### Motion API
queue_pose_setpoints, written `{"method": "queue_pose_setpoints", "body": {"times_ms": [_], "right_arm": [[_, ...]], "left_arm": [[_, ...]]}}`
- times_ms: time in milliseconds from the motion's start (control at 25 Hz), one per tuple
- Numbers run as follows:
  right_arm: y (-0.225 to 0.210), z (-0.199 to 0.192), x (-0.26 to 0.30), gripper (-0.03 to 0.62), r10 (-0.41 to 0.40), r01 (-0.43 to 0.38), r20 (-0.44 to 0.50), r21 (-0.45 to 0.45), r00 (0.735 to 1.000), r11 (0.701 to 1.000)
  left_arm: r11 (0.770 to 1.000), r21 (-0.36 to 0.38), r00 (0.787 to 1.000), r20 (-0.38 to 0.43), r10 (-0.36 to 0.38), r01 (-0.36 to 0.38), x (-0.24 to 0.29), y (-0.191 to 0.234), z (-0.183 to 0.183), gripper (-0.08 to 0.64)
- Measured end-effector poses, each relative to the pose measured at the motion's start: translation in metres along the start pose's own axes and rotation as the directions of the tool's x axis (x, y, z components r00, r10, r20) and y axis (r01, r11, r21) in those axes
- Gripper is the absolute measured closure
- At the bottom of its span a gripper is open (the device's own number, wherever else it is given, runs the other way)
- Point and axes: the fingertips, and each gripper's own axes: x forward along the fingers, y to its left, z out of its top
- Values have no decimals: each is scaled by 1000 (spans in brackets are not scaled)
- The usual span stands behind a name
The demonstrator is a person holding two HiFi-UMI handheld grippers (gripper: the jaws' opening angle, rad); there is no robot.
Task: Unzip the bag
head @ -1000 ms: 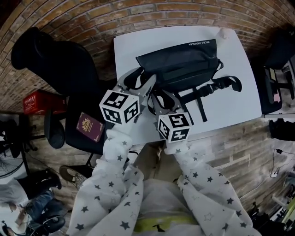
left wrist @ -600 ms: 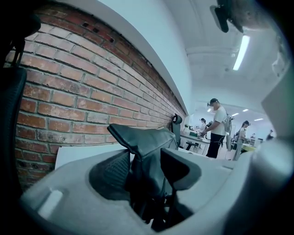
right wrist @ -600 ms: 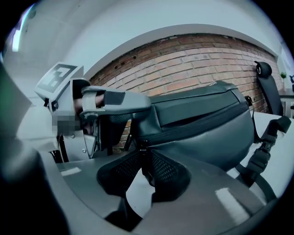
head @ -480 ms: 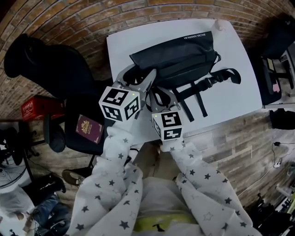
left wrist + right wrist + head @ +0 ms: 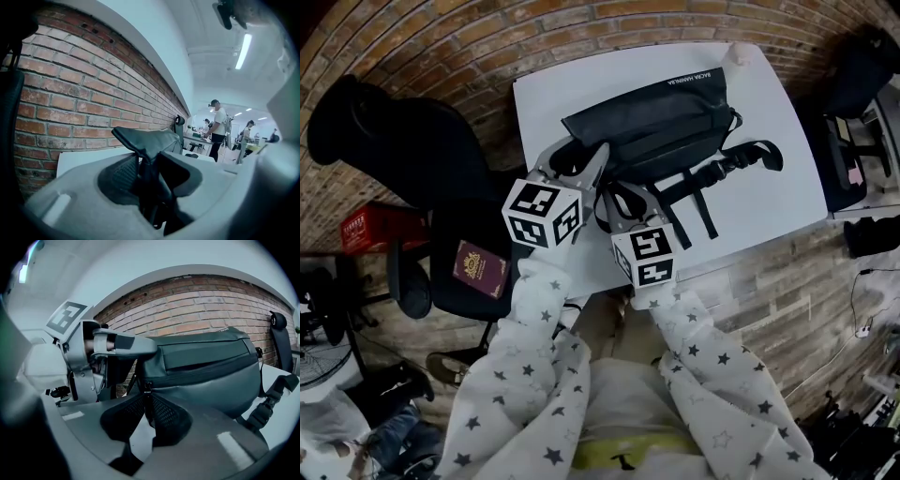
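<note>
Closing on one bag, left gripper fingers pinch its corner, right gripper fingers its zipper pull.

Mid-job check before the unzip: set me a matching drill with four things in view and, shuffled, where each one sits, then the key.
Things:
1. bag
2. maroon booklet
3. red crate
4. padded strap

Places:
A. on the seat of the black chair
B. lying across the white table
C. low down beside the brick wall, left of the chair
D. stretched out from the bag's right end

Pairs: 1-B, 2-A, 3-C, 4-D
</note>
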Motion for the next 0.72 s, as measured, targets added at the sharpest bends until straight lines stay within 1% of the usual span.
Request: {"method": "queue_pose_setpoints", "body": {"times_ms": [280, 520, 720], "right_arm": [[-1, 1, -6, 540, 2, -3, -25, -42, 1000, 999], [-11, -5, -6, 540, 1, -2, -22, -59, 1000, 998], [-19, -2, -7, 540, -20, 19, -17, -56, 1000, 998]], "left_arm": [[1000, 2, 1000, 6, -18, 18, -2, 0, -1, 437], [999, 15, 1000, 8, -29, 29, 5, -2, -9, 442], [999, 20, 999, 10, -31, 31, 4, -1, -8, 445]]}}
